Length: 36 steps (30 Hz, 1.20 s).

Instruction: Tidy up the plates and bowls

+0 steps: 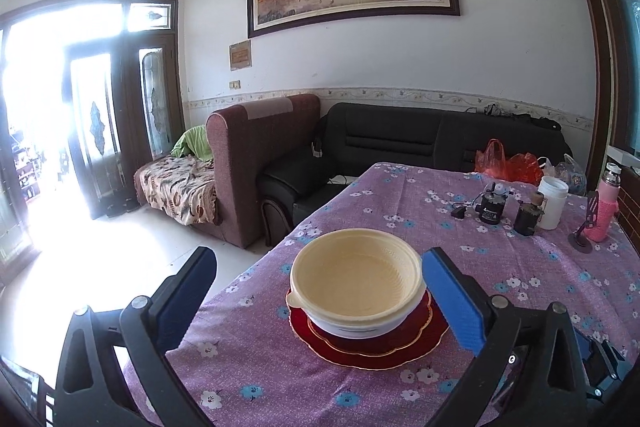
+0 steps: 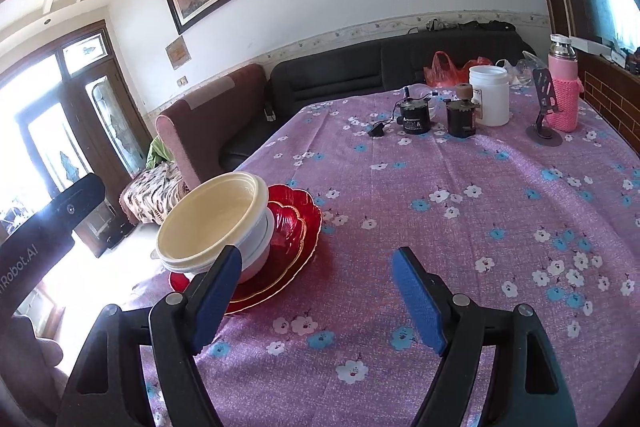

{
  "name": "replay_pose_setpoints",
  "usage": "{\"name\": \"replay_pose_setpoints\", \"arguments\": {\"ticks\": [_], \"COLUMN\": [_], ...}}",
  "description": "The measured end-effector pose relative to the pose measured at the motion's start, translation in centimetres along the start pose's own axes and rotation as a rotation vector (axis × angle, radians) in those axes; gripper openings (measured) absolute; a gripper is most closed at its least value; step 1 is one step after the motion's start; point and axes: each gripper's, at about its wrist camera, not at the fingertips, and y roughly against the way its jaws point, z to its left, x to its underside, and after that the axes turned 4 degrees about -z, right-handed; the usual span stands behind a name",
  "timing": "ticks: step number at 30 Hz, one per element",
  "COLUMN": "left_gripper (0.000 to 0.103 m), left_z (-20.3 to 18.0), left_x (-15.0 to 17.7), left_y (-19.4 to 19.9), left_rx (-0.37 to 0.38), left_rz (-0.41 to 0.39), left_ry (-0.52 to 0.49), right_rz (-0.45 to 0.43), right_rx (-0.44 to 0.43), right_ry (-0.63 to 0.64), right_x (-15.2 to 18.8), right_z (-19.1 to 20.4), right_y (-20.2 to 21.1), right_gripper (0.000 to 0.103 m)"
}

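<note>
Your table (image 1: pixel 500 267) fills most of both views under a purple cloth printed with white and blue flowers, with a dark sofa (image 1: pixel 400 143) and a brownish-red armchair (image 1: pixel 256 163) behind its far edge. Near the table's left edge your stack sits: two red scalloped plates (image 1: pixel 372 345) with gold rims, the smaller on the larger, then a white bowl (image 1: pixel 360 329), and a cream bowl (image 1: pixel 356 277) nested in the top.

Your left gripper (image 1: pixel 320 301) has its jaws spread wide on either side of that stack, blue pads clear of the bowls, holding nothing. Your right gripper (image 2: pixel 316 301) is also released and empty, over bare cloth just to the right of the plates; its left finger overlaps the stack in the right wrist view, and you cannot tell whether it touches.

At the far end stand a white jar (image 2: pixel 490 95), a pink bottle (image 2: pixel 564 91), a phone stand (image 2: pixel 544 107), and two small dark motors (image 2: pixel 414 115).
</note>
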Motion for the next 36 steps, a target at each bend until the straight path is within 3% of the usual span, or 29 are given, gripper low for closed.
{"name": "replay_pose_setpoints", "arguments": {"ticks": [7, 12, 23, 30, 36], "left_gripper": [0.103, 0.103, 0.103, 0.103, 0.103], "left_z": [-1.1, -1.3, -1.8, -1.1, -0.9], "left_x": [-0.1, 0.4, 2.3, 4.3, 5.9], "left_y": [2.6, 3.4, -0.4, -3.2, -4.5], "left_rx": [-0.023, -0.003, 0.080, 0.070, 0.083], "left_rz": [-0.081, -0.089, 0.096, 0.235, 0.301], "left_ry": [0.015, 0.060, 0.073, 0.076, 0.051], "right_rz": [-0.039, -0.045, -0.001, 0.055, 0.100], "right_rx": [-0.001, -0.005, 0.010, 0.029, 0.048], "right_ry": [0.008, -0.005, 0.048, 0.112, 0.149], "right_x": [0.2, 0.4, 1.3, 2.3, 3.1], "right_z": [-0.8, -1.6, -1.1, 0.4, 1.5], "right_y": [1.6, 2.0, 1.1, -0.4, -1.6], "right_gripper": [0.085, 0.085, 0.086, 0.086, 0.086]}}
